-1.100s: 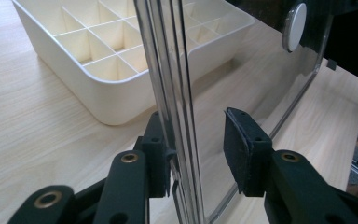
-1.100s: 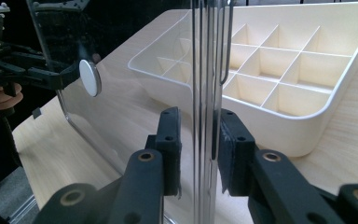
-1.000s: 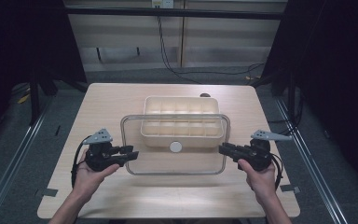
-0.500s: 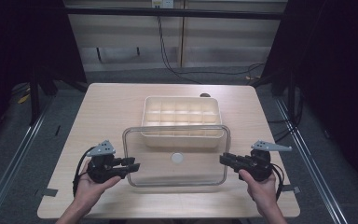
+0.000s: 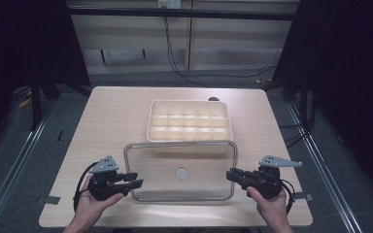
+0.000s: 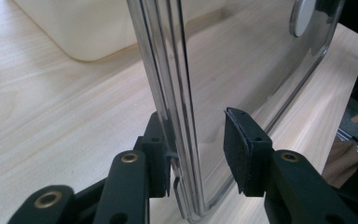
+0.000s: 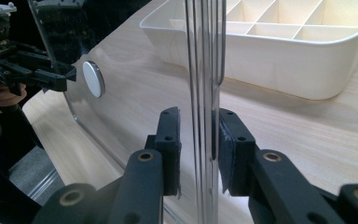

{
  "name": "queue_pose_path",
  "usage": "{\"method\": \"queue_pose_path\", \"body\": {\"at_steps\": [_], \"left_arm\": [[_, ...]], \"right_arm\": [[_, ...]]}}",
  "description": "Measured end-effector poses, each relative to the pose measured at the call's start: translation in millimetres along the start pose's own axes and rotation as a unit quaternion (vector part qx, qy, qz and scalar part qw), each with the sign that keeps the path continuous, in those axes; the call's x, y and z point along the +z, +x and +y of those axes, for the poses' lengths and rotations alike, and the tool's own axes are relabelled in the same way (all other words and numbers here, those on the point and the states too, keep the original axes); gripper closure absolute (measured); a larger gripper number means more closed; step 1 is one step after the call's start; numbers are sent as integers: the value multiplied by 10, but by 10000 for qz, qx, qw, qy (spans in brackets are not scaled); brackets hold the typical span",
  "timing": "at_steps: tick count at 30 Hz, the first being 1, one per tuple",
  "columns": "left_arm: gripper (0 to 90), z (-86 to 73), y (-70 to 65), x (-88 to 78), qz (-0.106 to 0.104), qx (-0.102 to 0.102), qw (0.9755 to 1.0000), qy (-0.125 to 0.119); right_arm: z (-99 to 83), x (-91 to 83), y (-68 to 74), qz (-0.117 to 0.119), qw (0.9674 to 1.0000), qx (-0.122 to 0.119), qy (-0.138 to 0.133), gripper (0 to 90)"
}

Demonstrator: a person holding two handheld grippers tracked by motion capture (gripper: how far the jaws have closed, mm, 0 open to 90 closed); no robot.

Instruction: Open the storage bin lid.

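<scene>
We are carrying the clear lid (image 5: 179,171) away from the compartment tray (image 5: 189,121) and toward our side of the table (image 5: 107,111). A second ago it hung over the tray's near half; now it is sitting lower and nearer us, overlapping only the tray's front edge. Our left gripper (image 5: 135,180) is pinching the lid's left rim, though its far pad (image 6: 237,149) is standing slightly off the plastic. Our right gripper (image 5: 231,174) is clamping the right rim between both pads. We judge the tray is being uncovered, with the lid about to be set down.
</scene>
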State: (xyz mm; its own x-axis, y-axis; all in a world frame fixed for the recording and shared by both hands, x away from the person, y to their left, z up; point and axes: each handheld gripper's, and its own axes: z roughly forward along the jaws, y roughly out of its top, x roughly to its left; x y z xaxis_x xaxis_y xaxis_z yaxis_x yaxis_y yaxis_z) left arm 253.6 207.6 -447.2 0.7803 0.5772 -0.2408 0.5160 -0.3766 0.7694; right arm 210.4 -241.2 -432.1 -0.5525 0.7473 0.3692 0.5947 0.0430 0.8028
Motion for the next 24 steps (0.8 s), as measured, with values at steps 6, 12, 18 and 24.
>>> {"method": "queue_pose_path", "body": {"at_steps": [6,12,18,24], "left_arm": [[627,-75,-70,-27,-111,-24,9999,62],[627,-113,-91,-8,-100,-109,9998,115],[629,-127,-143,7,-178,-8,9997,147],[626,-132,-145,18,-172,41,9996,200]], "right_arm": [[-111,-64,70,-36,10000,9,-37,722],[-171,-34,57,-65,9998,138,84,716],[-254,-55,63,-135,9994,213,231,708],[-296,-51,36,-143,9991,275,273,707]]}}
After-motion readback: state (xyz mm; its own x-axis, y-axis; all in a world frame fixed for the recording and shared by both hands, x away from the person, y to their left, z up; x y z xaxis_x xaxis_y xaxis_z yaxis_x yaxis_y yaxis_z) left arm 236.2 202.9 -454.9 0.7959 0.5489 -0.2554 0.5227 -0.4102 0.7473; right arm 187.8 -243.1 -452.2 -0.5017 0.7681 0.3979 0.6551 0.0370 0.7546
